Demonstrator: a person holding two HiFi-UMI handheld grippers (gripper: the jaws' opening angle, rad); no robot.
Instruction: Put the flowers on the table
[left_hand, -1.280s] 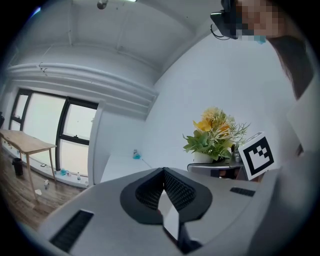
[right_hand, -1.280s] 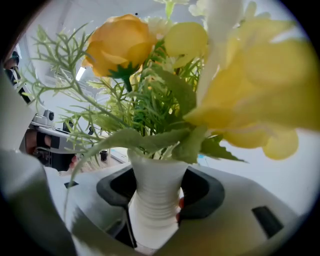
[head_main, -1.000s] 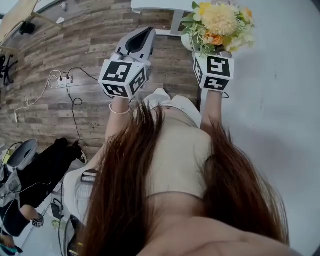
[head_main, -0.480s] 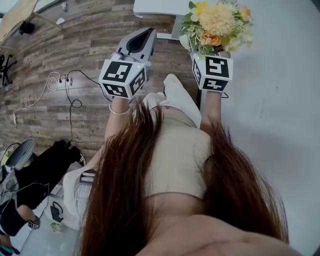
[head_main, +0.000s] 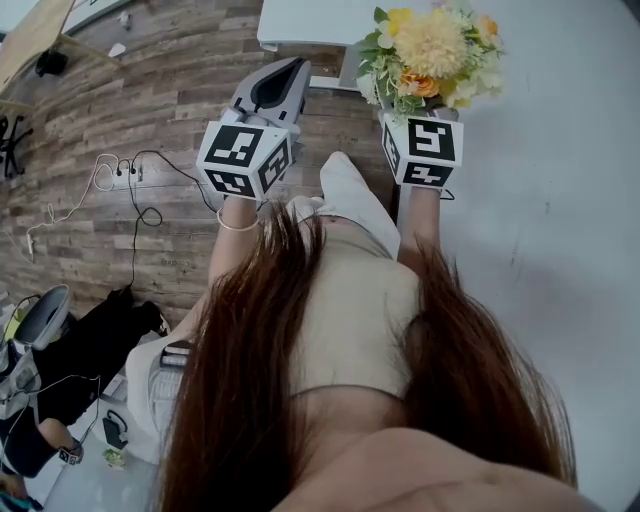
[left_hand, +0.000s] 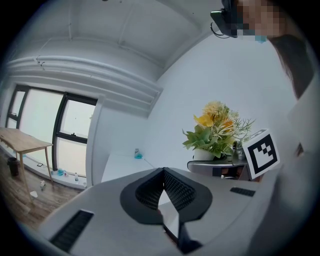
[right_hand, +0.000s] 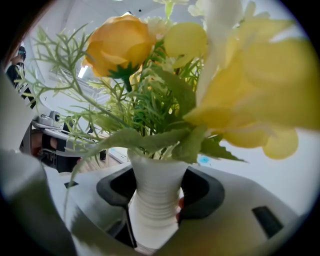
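The flowers (head_main: 432, 52), a bunch of yellow, orange and pale blooms with green sprigs, are seen standing in a white ribbed vase (right_hand: 153, 212) and are carried clear of any support. The neck of the vase is clamped between the two dark pads of the right claw (right_hand: 158, 186), so that the blooms rise directly beyond its tips and fill most of the right gripper view. The marker cube (head_main: 421, 150) of that claw is shown just behind the vase, on the side of the person's hand. The left claw (head_main: 290, 72) is held beside the right one and level with it, well apart from the vase; its tips are brought together at the far end, and nothing is gripped between them. From the left gripper view the bunch is seen off to the right of that claw. A white surface (head_main: 300, 20) is shown ahead of both claws, beyond the tips of the left one and just to the left of the flowers; a small blue object (left_hand: 138, 154) is set on it. A wooden floor (head_main: 150, 100) with loose cables (head_main: 125, 170) is seen below and to the left of the left claw, and a plain white wall (head_main: 560, 200) to the right of the right claw.
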